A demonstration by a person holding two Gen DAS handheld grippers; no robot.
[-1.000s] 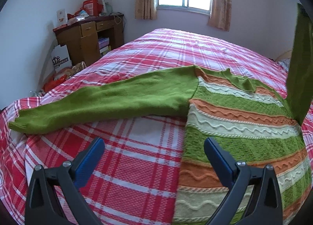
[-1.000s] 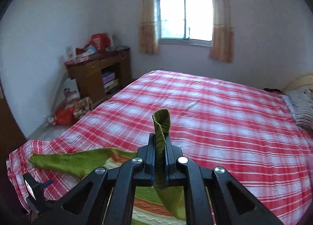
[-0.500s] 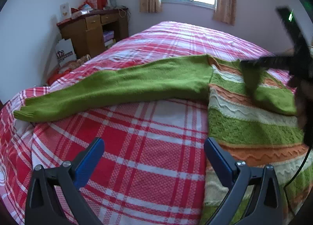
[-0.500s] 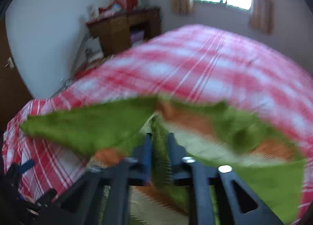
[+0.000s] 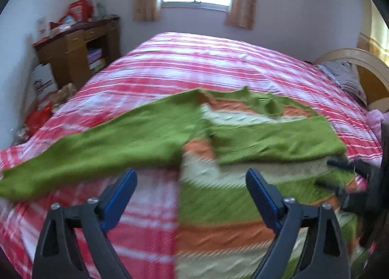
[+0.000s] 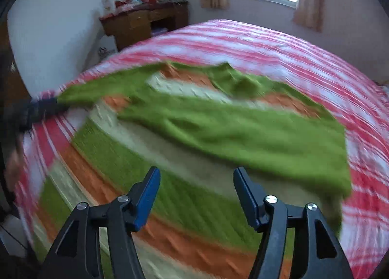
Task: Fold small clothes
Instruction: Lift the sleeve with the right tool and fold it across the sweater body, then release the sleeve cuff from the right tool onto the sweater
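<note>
Landmark: you are working over a striped sweater [image 5: 231, 208] in green, orange and cream, which is lying flat on a red plaid bedspread [image 5: 194, 60].

Left of the sweater: one green sleeve [image 5: 97, 145] is stretching straight out across the bedspread, unfolded.

Across the sweater: the other green sleeve [image 6: 243, 133] is lying folded over the chest, its cuff end reaching toward the middle.

Progress: you are looking at roughly one fold done; the outstretched sleeve and the body folds are, by my reading, still waiting.

Left gripper [image 5: 192, 196]: you are holding it low, near the sweater's left edge, below the outstretched sleeve, jaws spread wide and gripping nothing.

Right gripper [image 6: 197, 196]: you are holding it above the sweater's striped body, just below the folded sleeve, jaws apart and empty.
</note>
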